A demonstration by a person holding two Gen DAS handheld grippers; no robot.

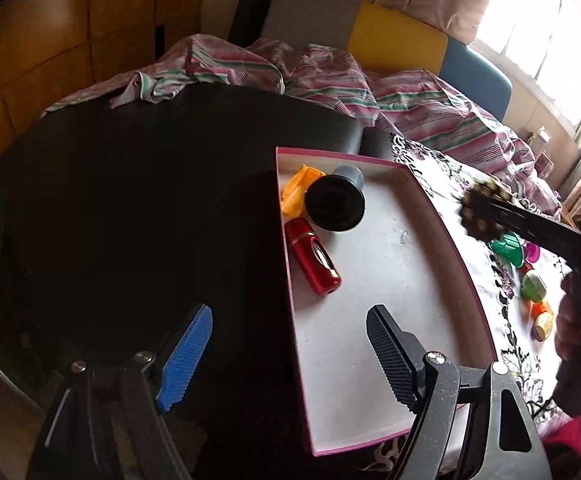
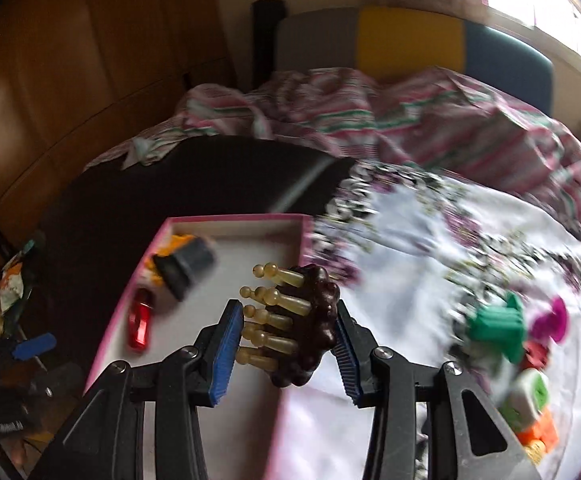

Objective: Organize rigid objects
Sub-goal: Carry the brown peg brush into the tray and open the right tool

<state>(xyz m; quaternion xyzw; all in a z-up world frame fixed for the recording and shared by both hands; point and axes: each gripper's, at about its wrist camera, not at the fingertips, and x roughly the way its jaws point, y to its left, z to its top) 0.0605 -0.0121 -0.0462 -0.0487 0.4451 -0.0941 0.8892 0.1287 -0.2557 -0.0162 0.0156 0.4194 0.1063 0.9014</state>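
Note:
A pink-rimmed box (image 1: 446,240) with a white floor holds an orange toy (image 1: 296,192), a black cylinder with a grey end (image 1: 336,206) and a red bottle-like piece (image 1: 314,258). My left gripper (image 1: 288,360) stands open low over the box's near left wall (image 1: 295,340), one finger on each side, touching nothing. My right gripper (image 2: 286,314) is shut on a dark brown massage brush (image 2: 316,320) with amber pegs. It hangs above the box's right wall (image 2: 306,240). From the left wrist camera the brush (image 1: 476,214) shows past the box's right side.
Several small plastic toys (image 2: 498,326) in green, magenta, red and orange lie on the floral cloth (image 2: 410,248) right of the box. A black surface (image 1: 130,200) spreads left of it. Striped bedding (image 1: 330,76) and cushions lie behind. A hand (image 1: 570,320) holds the right gripper.

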